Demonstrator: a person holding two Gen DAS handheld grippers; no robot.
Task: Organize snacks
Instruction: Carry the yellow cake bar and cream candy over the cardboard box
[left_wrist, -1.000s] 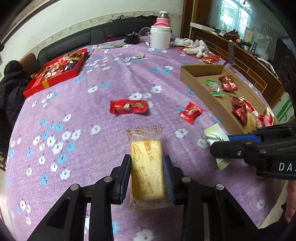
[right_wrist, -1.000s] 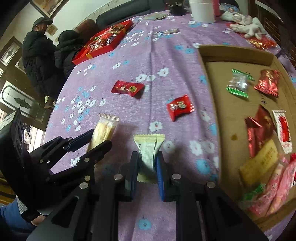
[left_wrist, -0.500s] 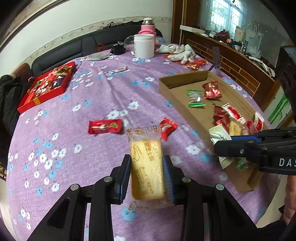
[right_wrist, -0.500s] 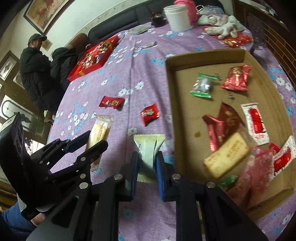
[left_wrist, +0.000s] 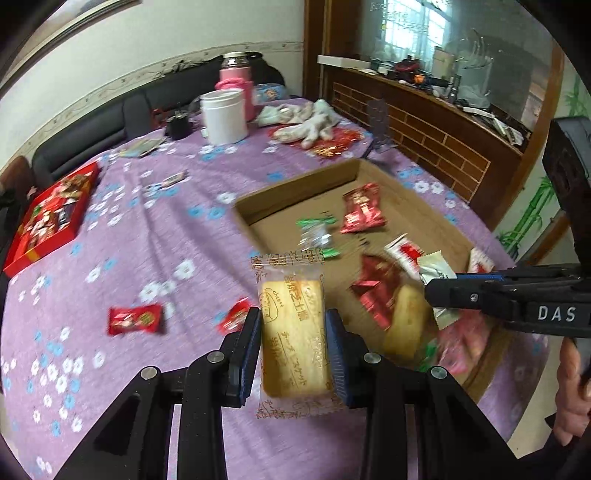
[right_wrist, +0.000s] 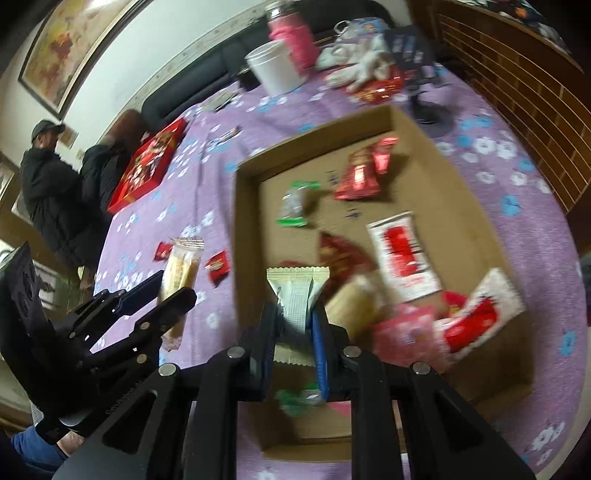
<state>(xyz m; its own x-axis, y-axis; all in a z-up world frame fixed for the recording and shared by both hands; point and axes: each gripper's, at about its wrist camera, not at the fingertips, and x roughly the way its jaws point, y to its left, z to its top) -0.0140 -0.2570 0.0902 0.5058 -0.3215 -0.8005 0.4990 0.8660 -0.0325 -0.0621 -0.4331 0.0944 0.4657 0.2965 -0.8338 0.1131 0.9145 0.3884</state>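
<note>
My left gripper (left_wrist: 293, 345) is shut on a clear-wrapped yellow cheese biscuit (left_wrist: 293, 332), held in the air above the purple cloth just left of the cardboard tray (left_wrist: 295, 190). My right gripper (right_wrist: 294, 326) is shut on a pale green-white snack packet (right_wrist: 297, 295), held over the tray's near part (right_wrist: 243, 236). The right gripper and its packet (left_wrist: 436, 273) show at the right of the left wrist view. The left gripper and biscuit (right_wrist: 179, 271) show at the left of the right wrist view. Several red, pink and green snacks lie in the tray.
Two red snack packets (left_wrist: 135, 319) (left_wrist: 234, 317) lie loose on the cloth left of the tray. A red gift box (left_wrist: 51, 218) sits at far left. A white jar (left_wrist: 224, 116), pink flask (left_wrist: 236, 79) and gloves (left_wrist: 306, 122) stand at the back. People stand beyond the table (right_wrist: 48, 184).
Both grippers have risen and moved right towards the tray with their snacks. The right gripper's packet is now over the tray; the left biscuit is near its left wall.
</note>
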